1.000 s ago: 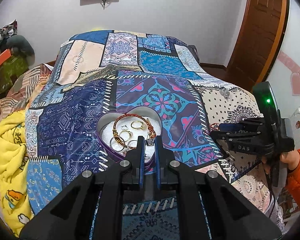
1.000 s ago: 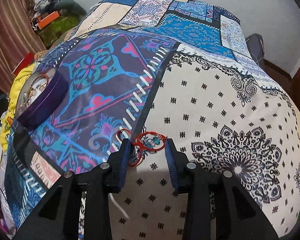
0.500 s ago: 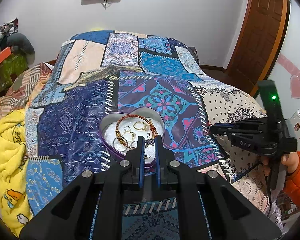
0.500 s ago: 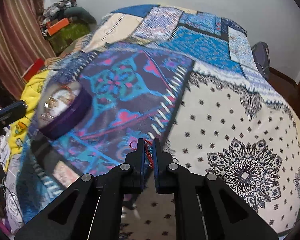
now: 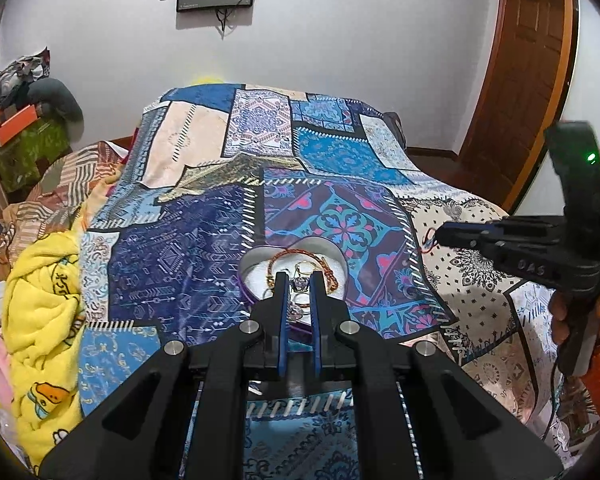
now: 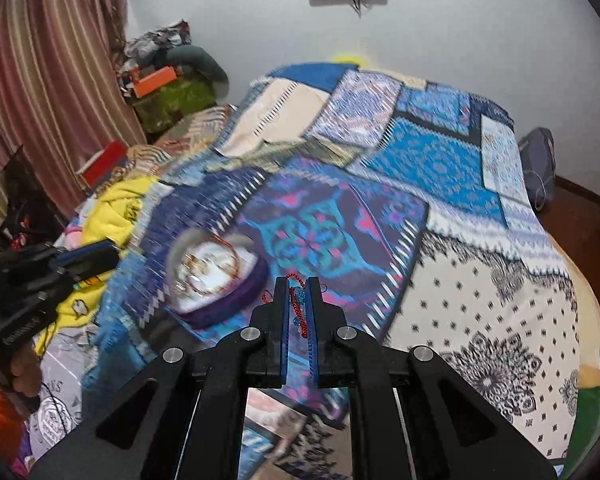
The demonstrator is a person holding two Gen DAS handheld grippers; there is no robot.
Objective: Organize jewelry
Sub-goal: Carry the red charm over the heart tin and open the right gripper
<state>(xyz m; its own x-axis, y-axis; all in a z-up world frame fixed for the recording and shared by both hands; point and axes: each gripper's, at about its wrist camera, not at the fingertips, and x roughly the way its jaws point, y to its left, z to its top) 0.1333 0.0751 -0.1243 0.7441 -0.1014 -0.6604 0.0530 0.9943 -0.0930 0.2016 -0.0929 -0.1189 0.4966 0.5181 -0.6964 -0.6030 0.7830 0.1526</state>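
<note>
A purple heart-shaped jewelry box (image 5: 256,258) (image 6: 236,300) lies open on the patchwork bedspread, holding a braided bracelet (image 5: 300,255), rings and other gold pieces. My left gripper (image 5: 299,280) hovers just above the box's near side, jaws nearly together with nothing between them. My right gripper (image 6: 299,286) is shut on a red cord bracelet with blue beads (image 6: 296,300), lifted off the bed and held to the right of the box. In the left wrist view the right gripper (image 5: 440,236) shows with red cord (image 5: 429,240) at its tips.
A yellow blanket (image 5: 40,312) lies bunched at the bed's left edge. A green box with clutter (image 6: 168,96) stands by the curtain. A wooden door (image 5: 516,80) is at the right. A dark bag (image 6: 538,168) sits beside the bed's far corner.
My right gripper closed on the red cord bracelet, lifted it off the bedspread and carried it left toward the heart box. My left gripper stayed over the box.
</note>
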